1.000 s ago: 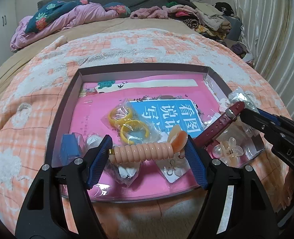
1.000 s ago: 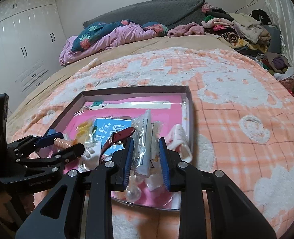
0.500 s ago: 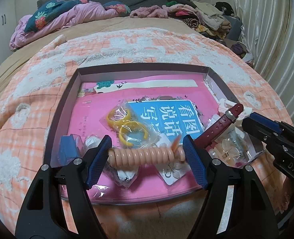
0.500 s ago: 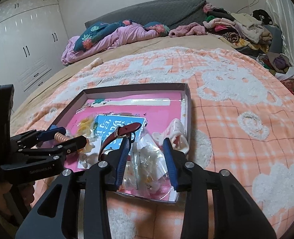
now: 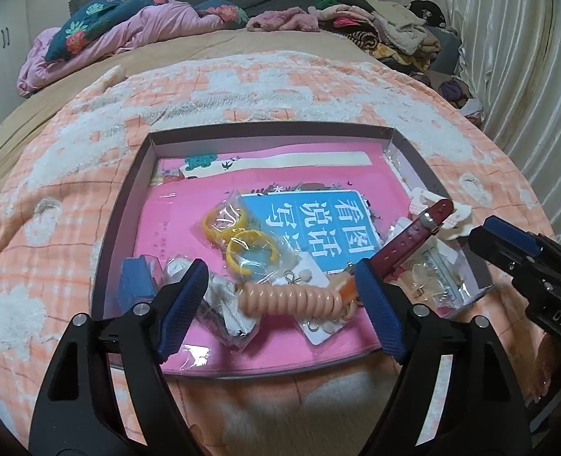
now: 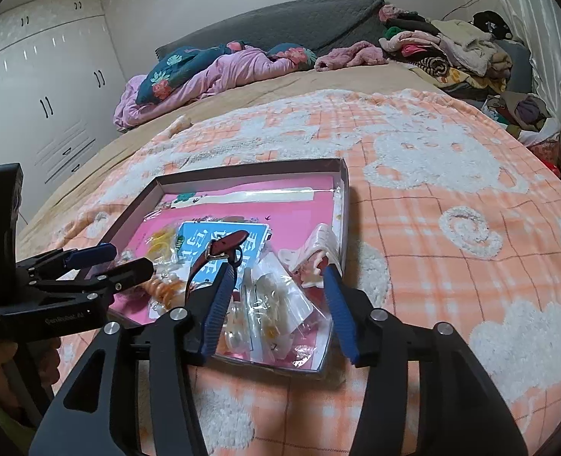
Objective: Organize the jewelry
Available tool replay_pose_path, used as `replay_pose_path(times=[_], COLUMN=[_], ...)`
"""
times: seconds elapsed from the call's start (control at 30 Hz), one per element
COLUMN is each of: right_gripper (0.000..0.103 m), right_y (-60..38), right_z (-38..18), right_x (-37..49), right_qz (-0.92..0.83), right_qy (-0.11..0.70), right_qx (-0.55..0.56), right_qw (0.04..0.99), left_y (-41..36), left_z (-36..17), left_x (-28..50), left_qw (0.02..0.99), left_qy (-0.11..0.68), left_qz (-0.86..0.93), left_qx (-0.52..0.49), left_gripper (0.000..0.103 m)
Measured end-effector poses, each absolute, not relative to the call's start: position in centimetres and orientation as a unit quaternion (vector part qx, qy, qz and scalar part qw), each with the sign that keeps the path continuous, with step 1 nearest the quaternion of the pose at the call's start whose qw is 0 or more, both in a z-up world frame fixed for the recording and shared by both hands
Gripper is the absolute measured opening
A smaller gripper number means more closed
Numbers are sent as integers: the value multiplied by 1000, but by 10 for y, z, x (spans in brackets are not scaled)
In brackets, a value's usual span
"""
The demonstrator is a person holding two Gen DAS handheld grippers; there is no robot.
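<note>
coil tie (image 5: pixel 292 298): peach spiral, lying flat in the tray (image 5: pixel 265 129) near its 6 o'clock edge, over small clear packets; the left pads no longer touch its ends.
left gripper (image 5: pixel 280 300): jaws have just been opening; now wide, the coil between them but free, a clear gap at its 9 o'clock end. earlier it was pinched end to end.
right gripper (image 6: pixel 276 304): jaws have just been opening, from a narrow pinch on a clear packet to a medium spread; the bagged pieces (image 6: pixel 269 304) lie loose between the pads in the tray's 5 o'clock corner.
strap (image 5: pixel 413 235): maroon watch strap, propped slanting, its tip toward 1 o'clock from the coil.
yellow rings (image 5: pixel 238 235): bagged, at 11 o'clock from the coil, on the blue card (image 5: pixel 318 224).
claw clip (image 6: pixel 314 250): pale, against the 3 o'clock wall in the right view.
tray: on an orange blanket (image 6: pixel 451 228) on a bed.
meaning: both items look released into the tray, so both grippers seem free for the next piece; sorting inside the tray is far from tidy.
</note>
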State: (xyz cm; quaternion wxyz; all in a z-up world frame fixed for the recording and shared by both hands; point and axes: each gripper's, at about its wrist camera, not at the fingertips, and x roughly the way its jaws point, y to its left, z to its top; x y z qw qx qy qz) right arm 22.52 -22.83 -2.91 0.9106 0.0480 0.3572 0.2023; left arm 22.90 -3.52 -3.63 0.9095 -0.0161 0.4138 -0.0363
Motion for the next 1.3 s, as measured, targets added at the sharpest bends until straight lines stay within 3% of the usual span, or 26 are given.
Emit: replay_pose_path(times=[0.23,0.47,1.3], right_gripper=[68,87,97], right_y=[-233,-238,-234], right_z=[-24,-19,22], right_x=[220,216,174], right_qz=[197,186,190], right_qy=[353,356,318], right_qx=[56,70,53], right_qw=[913,913,927], left_y=[-32,-30,-18], left_z=[-29,-20,15], left_x=[226,221,183], left_qw=[908,907,916], left_qy=[416,420,400], left_qz=[-33,-34,-26], left_qx=[-20,-20,-28], left_gripper=[74,92,94])
